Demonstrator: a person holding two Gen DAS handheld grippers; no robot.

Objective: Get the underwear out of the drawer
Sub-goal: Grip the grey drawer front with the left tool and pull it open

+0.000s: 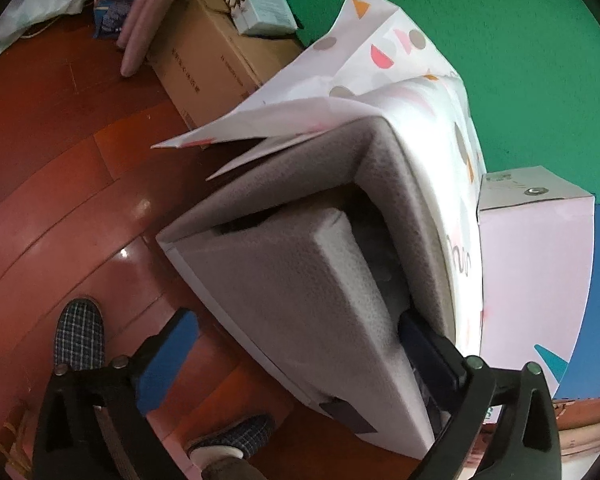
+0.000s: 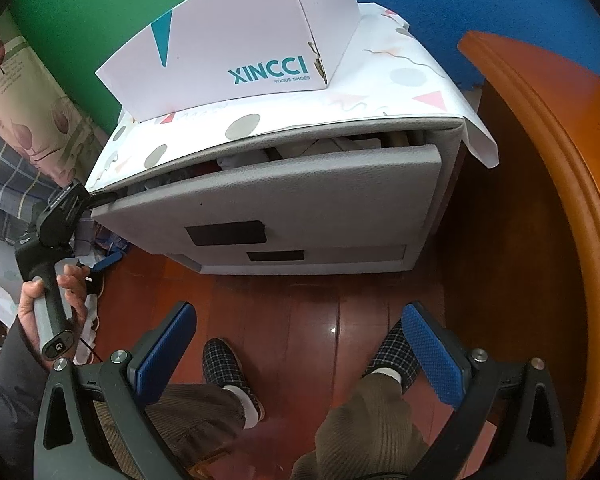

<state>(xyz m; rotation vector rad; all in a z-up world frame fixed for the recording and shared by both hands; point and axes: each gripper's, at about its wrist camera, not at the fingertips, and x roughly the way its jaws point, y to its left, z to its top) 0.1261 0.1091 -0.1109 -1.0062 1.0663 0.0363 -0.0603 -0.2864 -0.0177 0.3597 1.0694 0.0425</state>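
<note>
The left hand-held gripper (image 1: 296, 348) straddles the drawer (image 2: 276, 208) front's edge, jaws spread wide, not pressing; the grey drawer stands slightly ajar with crumpled underwear (image 2: 332, 146) inside; the right hand-held gripper (image 2: 300, 344) hangs open above the floor (image 2: 300, 304)

We see a grey drawer front (image 2: 300, 200), a white shoebox (image 2: 236, 40) with teal lettering, checked slippers (image 2: 224, 368), red-brown floor (image 2: 300, 312).
</note>
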